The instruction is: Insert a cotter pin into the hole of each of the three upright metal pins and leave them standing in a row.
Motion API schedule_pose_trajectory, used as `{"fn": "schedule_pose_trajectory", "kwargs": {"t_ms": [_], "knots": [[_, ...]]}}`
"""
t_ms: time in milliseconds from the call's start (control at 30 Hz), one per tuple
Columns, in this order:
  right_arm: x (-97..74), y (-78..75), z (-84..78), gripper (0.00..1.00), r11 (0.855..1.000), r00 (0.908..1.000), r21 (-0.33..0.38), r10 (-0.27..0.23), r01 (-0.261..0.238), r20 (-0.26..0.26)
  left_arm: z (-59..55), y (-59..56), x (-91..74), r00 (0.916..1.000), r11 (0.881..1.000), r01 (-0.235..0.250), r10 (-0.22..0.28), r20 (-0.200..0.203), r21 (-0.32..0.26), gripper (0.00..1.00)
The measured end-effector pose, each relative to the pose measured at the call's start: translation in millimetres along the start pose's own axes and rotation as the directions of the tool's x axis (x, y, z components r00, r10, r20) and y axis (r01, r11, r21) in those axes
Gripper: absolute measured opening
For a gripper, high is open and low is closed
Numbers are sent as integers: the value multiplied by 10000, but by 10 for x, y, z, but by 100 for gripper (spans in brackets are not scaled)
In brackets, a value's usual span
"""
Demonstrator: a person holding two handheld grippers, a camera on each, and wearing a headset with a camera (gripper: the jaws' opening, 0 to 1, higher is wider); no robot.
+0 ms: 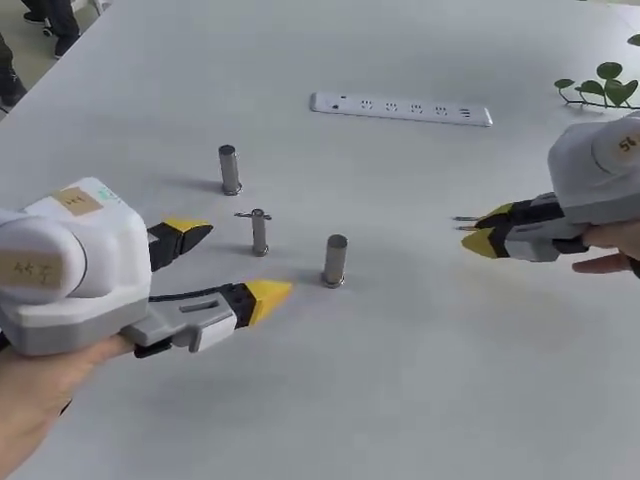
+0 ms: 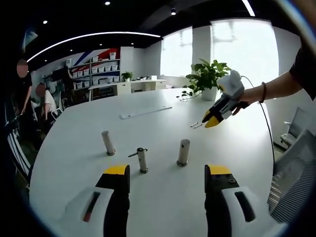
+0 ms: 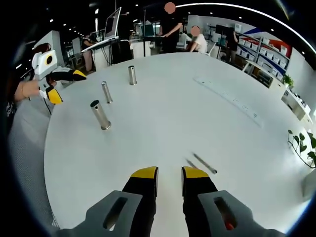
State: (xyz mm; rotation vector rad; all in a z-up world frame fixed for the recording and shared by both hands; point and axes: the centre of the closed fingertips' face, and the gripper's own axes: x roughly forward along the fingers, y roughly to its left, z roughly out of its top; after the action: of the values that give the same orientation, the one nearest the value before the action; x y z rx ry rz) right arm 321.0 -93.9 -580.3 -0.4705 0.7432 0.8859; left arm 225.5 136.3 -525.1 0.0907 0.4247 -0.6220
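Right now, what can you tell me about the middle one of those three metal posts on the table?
The middle pin is a slim grey metal cylinder standing upright on the white table between a farther pin and a nearer pin. A thin cotter pin passes through it near its top and sticks out sideways. The left gripper is close, jaws open, not touching it.

Bright, even light falls on the white bench [image 1: 420,380], and in the head view the metal pins [image 1: 335,260] throw only faint, soft shadows to their left. In the left gripper view the big windows [image 2: 237,49] blow out to white (ceiling spots [image 2: 173,10] glare too). Both gripper views bend strongly toward their edges.
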Motion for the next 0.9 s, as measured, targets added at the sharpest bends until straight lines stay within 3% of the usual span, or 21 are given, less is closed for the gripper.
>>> {"fn": "schedule_pose_trajectory", "kwargs": {"t_ms": [133,567,767,900], "knots": [[56,-173,-143,11,9991,9988,-170,-396,391,-299,-60,-10,-28,9999,10000,66,-66,-156,4,56],[122,-384,-249,13,9946,9916,-712,-828,760,-990,-193,-58,-107,9985,9999,72,-76,-539,-77,53],[145,-440,-225,15,9951,9910,-674,-791,720,-1084,-181,-72,-109,9986,9998,195,-194,-487,3,53],[157,-448,-251,14,9990,9910,-280,-378,345,-1287,-208,-65,-104,9977,9997,219,-210,-642,121,52]]}}
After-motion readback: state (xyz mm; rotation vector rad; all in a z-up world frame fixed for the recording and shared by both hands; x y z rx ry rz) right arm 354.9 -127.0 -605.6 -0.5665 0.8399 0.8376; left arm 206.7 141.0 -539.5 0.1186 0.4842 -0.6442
